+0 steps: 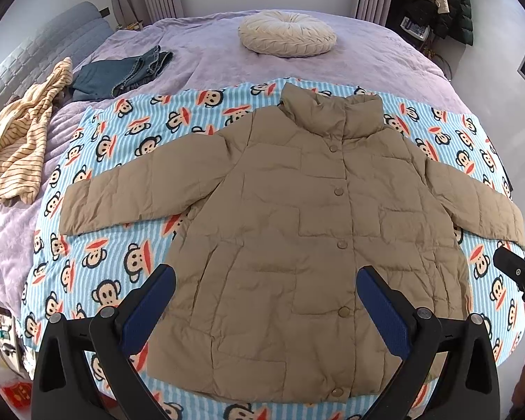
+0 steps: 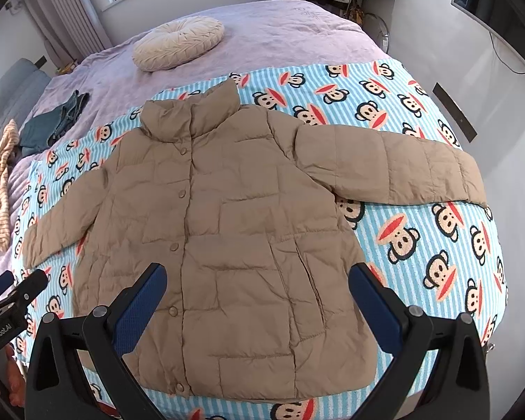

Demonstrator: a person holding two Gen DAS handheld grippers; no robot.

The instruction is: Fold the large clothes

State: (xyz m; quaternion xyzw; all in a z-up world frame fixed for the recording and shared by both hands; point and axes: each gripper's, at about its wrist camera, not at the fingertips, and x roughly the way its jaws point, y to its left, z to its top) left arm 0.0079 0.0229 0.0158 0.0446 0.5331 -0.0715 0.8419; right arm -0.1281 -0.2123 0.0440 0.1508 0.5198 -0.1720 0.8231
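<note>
Right now your left tongs point(image 1: 266, 301) and right tongs point(image 2: 257, 297) both hang spread wide over the lower half of the puffer jacket point(image 1: 297, 245), gripping nothing. That tan jacket lies flat, front up and snapped shut, sleeves out to both sides, collar standing toward the far end, on a striped blue monkey-print blanket point(image 1: 122, 161) spread over the lavender bedspread point(image 1: 210, 56). From your left wrist you see the left sleeve whole and the right tongs' tip poking in at the right edge; your right wrist shows the right sleeve point(image 2: 395, 168) whole, its cuff reaching the blanket's edge. The shell is quilted and lightly crinkled, with round snaps down the placket. A round pleated cream cushion point(image 1: 287, 33) sits beyond the collar; folded jeans point(image 1: 122, 73) and a yellow striped garment point(image 1: 21, 140) lie off to the left, apart from the jacket.
</note>
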